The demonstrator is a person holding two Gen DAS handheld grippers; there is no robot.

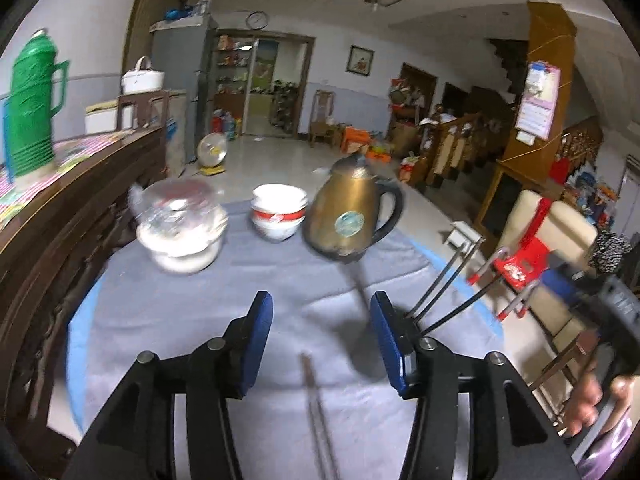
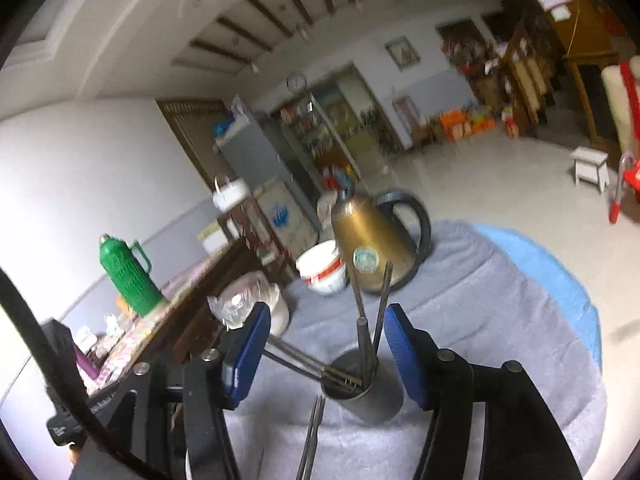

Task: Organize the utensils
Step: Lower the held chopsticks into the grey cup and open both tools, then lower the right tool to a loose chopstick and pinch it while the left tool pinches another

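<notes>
A dark metal utensil cup (image 2: pixel 362 394) stands on the grey cloth (image 2: pixel 500 320) and holds several metal chopsticks (image 2: pixel 366 344) that lean out of it. My right gripper (image 2: pixel 326 354) is open, with the cup between and just beyond its blue pads. A loose pair of chopsticks (image 2: pixel 312 436) lies on the cloth in front of the cup. In the left wrist view my left gripper (image 1: pixel 322 334) is open and empty above the cloth (image 1: pixel 200 320), over the loose chopsticks (image 1: pixel 318 408). The chopsticks standing in the cup (image 1: pixel 444 284) poke out behind its right pad; the cup is hidden.
A brass kettle (image 1: pixel 348 212), stacked white bowls (image 1: pixel 280 210) and a plastic-wrapped bowl (image 1: pixel 182 224) stand at the table's far side. A green thermos (image 1: pixel 32 100) stands on the wooden sideboard at left. A red chair (image 1: pixel 520 264) is right of the table.
</notes>
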